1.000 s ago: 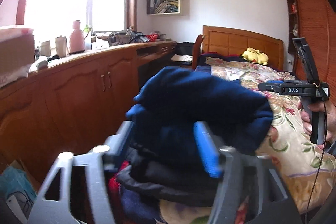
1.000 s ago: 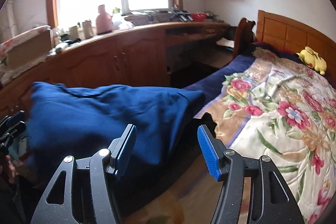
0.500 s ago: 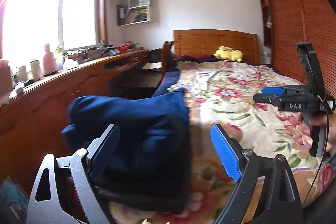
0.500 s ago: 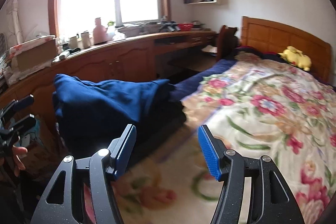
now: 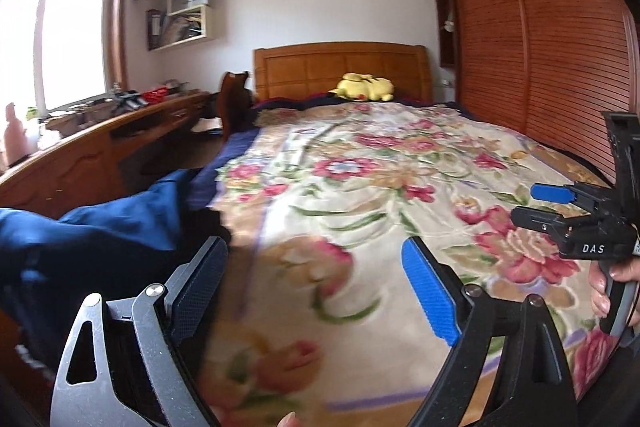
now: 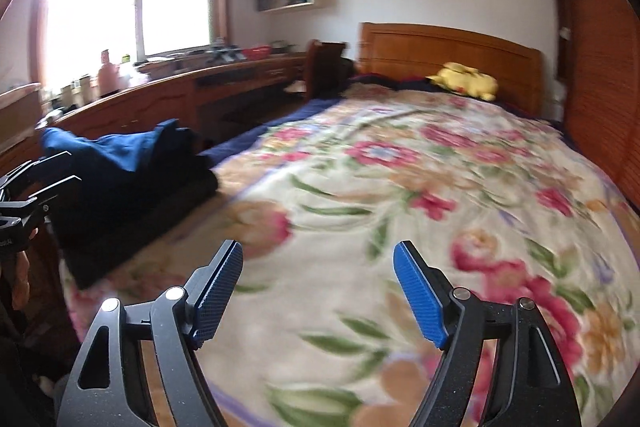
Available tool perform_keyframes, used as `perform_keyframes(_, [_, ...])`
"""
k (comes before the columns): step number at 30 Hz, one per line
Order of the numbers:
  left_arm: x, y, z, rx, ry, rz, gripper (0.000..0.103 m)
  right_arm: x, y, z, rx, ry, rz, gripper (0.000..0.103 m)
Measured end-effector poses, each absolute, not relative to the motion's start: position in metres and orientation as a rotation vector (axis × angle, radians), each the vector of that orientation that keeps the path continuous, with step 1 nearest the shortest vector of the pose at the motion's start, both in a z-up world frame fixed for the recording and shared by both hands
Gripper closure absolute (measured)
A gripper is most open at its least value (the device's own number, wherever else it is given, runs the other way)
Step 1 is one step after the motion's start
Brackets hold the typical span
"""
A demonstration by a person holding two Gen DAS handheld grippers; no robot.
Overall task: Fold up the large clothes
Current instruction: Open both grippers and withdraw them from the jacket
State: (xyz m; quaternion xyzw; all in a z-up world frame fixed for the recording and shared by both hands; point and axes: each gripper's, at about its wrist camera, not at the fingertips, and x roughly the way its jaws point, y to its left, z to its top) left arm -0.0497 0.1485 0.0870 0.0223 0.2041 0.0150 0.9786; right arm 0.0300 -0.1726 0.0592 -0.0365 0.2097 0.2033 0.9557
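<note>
A folded dark blue garment (image 5: 92, 227) lies on top of a pile of dark clothes at the bed's left front corner; it also shows in the right wrist view (image 6: 120, 155). My left gripper (image 5: 316, 275) is open and empty, to the right of the pile and above the floral bedspread (image 5: 380, 187). My right gripper (image 6: 318, 279) is open and empty over the bedspread (image 6: 420, 187). The right gripper also shows at the right edge of the left wrist view (image 5: 560, 203). The left gripper shows at the left edge of the right wrist view (image 6: 36, 183).
A yellow plush toy (image 5: 362, 87) lies by the wooden headboard (image 5: 340, 67). A wooden counter with cabinets (image 6: 168, 99) runs along the left wall under the window. A chair (image 6: 324, 67) stands beside the bed. A slatted wardrobe (image 5: 540, 47) is on the right.
The left gripper opened, let go of the folded blue garment on the pile, and swung right over the bed. The right gripper also swung right, away from the pile.
</note>
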Motion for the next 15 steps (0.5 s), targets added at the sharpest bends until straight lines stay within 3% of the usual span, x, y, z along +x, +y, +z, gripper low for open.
perform_keyframes(15, [0.011,0.037,0.059,0.011,0.398,-0.133,0.013,-0.017,-0.239,0.04,-0.025,0.33,0.113,0.024])
